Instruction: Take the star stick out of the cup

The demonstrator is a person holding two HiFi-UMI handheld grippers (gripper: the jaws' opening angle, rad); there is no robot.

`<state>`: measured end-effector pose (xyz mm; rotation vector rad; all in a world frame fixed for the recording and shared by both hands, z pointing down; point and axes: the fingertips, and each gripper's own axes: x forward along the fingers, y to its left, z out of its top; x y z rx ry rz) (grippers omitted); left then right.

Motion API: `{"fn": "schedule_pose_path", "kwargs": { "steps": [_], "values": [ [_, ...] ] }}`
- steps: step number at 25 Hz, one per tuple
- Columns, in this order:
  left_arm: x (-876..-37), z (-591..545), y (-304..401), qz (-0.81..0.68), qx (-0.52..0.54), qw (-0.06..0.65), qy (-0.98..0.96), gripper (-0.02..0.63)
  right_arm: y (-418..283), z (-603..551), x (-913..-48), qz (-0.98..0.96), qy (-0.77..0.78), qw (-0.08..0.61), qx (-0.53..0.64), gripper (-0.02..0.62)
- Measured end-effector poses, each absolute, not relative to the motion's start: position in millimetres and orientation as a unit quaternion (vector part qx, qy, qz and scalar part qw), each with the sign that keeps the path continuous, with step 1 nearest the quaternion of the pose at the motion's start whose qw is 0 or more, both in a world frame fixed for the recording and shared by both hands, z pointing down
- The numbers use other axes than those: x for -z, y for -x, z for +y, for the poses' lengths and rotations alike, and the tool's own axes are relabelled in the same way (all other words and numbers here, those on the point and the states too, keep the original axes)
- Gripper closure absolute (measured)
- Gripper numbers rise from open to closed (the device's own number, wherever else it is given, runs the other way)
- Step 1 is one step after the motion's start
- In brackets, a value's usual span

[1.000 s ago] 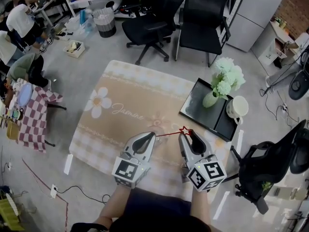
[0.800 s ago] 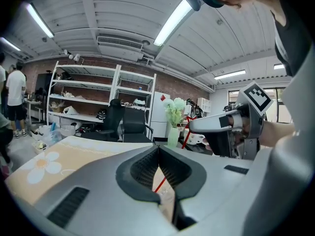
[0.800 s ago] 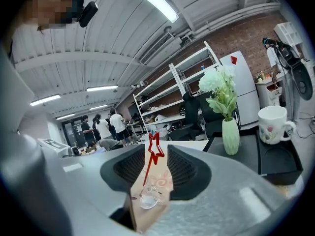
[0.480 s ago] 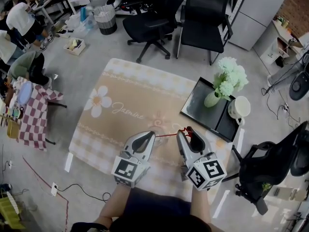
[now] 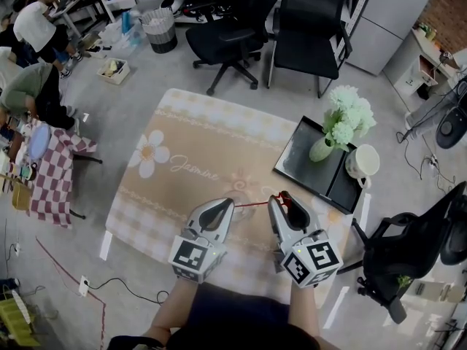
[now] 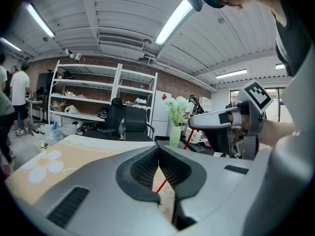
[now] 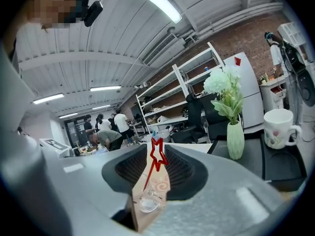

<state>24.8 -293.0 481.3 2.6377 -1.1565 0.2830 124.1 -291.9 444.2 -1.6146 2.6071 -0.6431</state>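
My left gripper [image 5: 226, 205] is shut on one end of the thin red star stick [image 5: 255, 204], which runs right across to my right gripper [image 5: 282, 198]. In the left gripper view the ribbed pads [image 6: 147, 167] meet and the red stick [image 6: 160, 185] shows just under them. In the right gripper view the red star [image 7: 157, 157] stands between the right gripper's [image 7: 154, 150] jaws, which are closing with a gap still showing on both sides of it. Below the star, through that gap, a small clear cup [image 7: 147, 202] stands on the tablecloth.
The table carries a beige flowered cloth [image 5: 190, 152]. At its right edge a black tray [image 5: 303, 168] holds a green vase of white flowers [image 5: 321, 148] and a white mug [image 5: 363, 162]. Black office chairs [image 5: 226, 39] stand beyond the table, and people sit at the far left.
Both grippers stay almost in place. The star end sits deeper between the right gripper's jaws than a second ago.
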Motion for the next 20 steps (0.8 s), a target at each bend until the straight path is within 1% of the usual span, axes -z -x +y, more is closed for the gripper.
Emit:
{"fn": "schedule_pose_path", "kwargs": {
  "steps": [10,14,20],
  "values": [
    [-477.3,-294.6,-21.2,-0.404,-0.082,0.122,-0.903,0.595,-122.9,-291.7,-444.8,0.83,0.52,0.003,0.202,0.547],
    [-480.7,-293.7,-19.9,-0.407,-0.08,0.127,-0.901,0.595,-123.2,-291.8,-446.7,0.83,0.52,0.001,0.202,0.563],
    [-484.1,-292.7,-15.6,-0.411,-0.093,0.106,-0.901,0.595,-122.9,-291.0,-445.1,0.828,0.522,0.006,0.204,0.568]
  ]
}}
